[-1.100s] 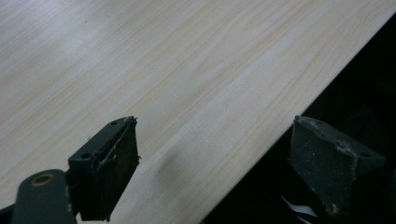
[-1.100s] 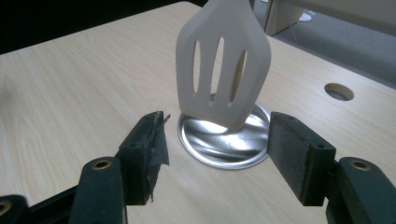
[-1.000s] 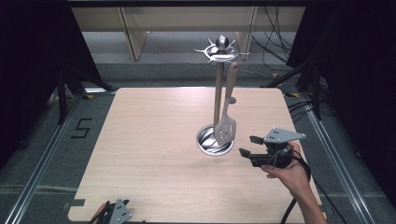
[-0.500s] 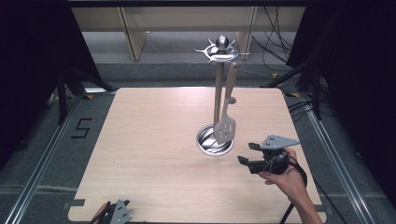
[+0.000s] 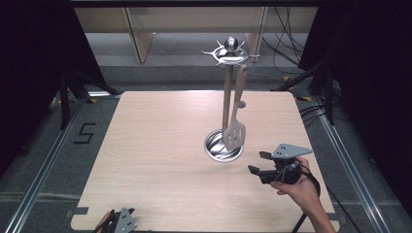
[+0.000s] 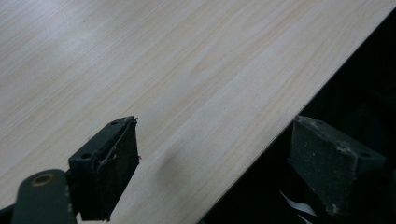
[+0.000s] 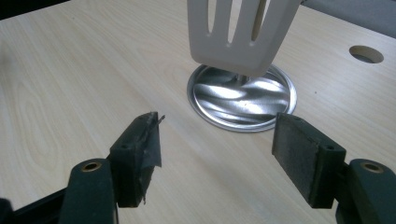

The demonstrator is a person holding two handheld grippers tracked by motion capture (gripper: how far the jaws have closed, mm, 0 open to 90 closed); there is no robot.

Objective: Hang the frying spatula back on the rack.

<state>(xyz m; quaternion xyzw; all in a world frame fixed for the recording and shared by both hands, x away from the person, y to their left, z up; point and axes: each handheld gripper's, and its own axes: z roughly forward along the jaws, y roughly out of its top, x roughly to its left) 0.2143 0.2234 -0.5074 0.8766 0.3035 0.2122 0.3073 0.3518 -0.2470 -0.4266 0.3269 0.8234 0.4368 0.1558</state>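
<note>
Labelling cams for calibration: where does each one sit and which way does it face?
High view: above the near edge, facing forward and down on the table; hand with right hand-held gripper shows.
Left gripper view: on the left hand-held gripper, over the table's edge.
Right gripper view: on its gripper, facing the slotted spatula.
Shared: spatula and stand base.

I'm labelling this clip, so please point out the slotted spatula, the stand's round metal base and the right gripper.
slotted spatula [image 5: 234,136], high view, on its slotted blade.
round metal base [image 7: 243,100], right gripper view, on the shiny dish.
right gripper [image 5: 258,162], high view, between its open jaws' tips.
</note>
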